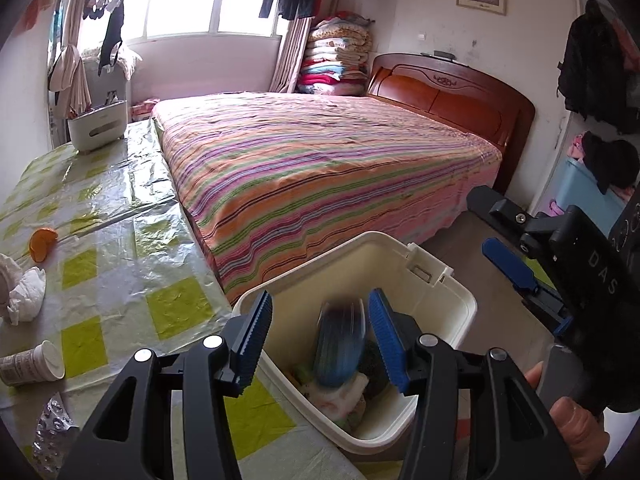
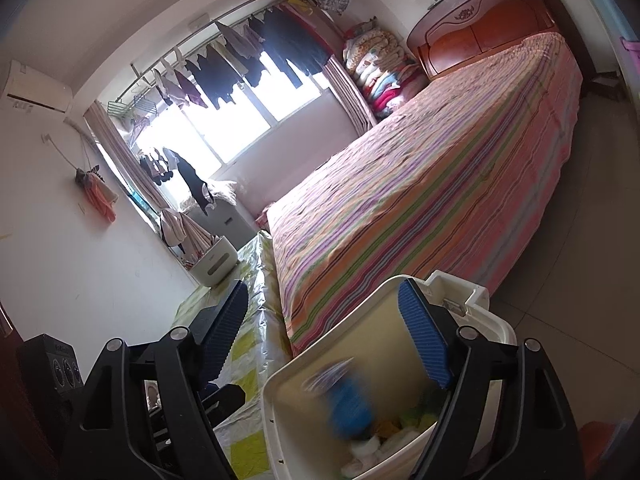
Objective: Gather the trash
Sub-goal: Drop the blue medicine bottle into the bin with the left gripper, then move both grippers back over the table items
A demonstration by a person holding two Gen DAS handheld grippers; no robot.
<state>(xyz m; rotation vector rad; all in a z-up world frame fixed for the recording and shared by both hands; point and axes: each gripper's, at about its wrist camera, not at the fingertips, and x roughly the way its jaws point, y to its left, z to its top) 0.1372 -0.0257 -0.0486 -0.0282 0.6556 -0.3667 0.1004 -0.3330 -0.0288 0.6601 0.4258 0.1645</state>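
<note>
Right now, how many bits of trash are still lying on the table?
4 that I can see: an orange peel toward the far left, a crumpled tissue nearer, a tipped paper cup, and a foil blister pack nearest. More may lie beyond the left edge.

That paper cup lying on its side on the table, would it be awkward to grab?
The paper cup looks thin-walled and probably empty, so likely light and easily crushed by a firm squeeze. Lying on its side on the glossy plastic table cover, it may roll or slide away if nudged.
</note>
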